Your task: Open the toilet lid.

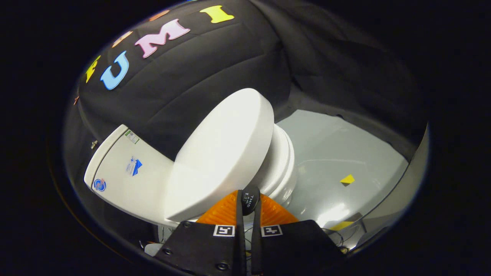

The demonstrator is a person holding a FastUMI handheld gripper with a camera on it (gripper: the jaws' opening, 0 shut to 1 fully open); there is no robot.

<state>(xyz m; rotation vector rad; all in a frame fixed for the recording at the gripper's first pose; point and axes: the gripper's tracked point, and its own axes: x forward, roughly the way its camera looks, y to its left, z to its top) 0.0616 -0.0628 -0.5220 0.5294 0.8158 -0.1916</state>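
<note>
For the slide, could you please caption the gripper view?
Claw nearly shut beside the raised toilet lid, tank beyond.

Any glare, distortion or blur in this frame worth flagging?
Gripper view: strong fisheye bend tilts the toilet; glare patch on the floor beside the bowl; lid evenly lit and sharp; the gripper, fingers nearly together on a small dark tab, is slightly soft.
</note>
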